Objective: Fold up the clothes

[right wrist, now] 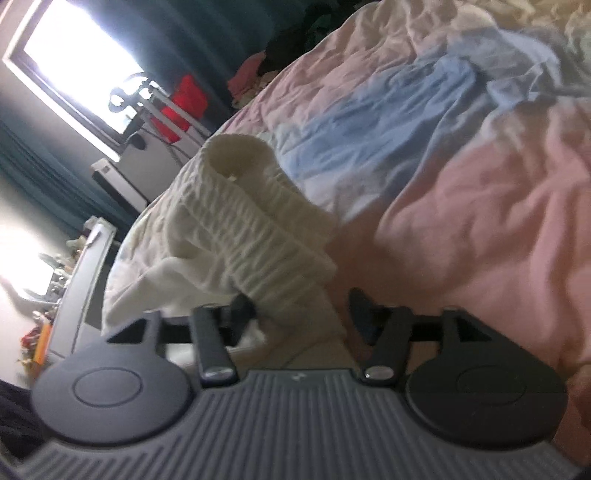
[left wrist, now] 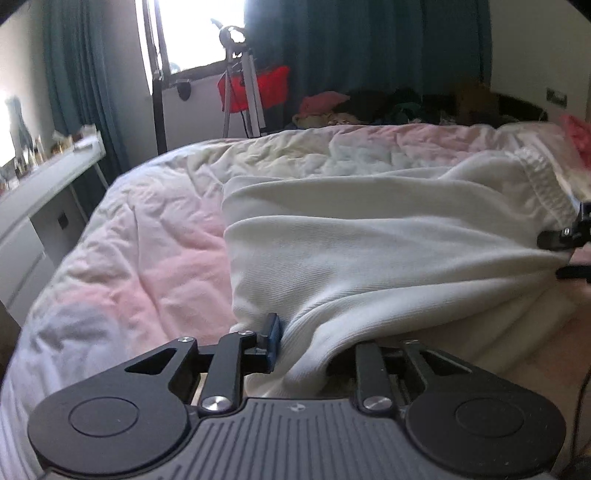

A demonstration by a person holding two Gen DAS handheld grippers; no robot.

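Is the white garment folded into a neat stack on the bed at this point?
No: the white garment lies spread and rumpled across the bed cover, with the left gripper clamped on its near edge.

left wrist: low behind its fingers, level, facing the window [left wrist: 192, 33]
right wrist: close, rolled sideways
shared: garment [left wrist: 369, 258], bed [left wrist: 147, 229]

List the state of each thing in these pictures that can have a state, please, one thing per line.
White garment: partly lifted off the bed, held at two spots.
Left gripper: around a fold of the garment; one finger hidden.
Right gripper: jaws apart, ribbed elastic band between them.
Bedcover: spread out, wrinkled.
Curtains: drawn aside from the bright window.
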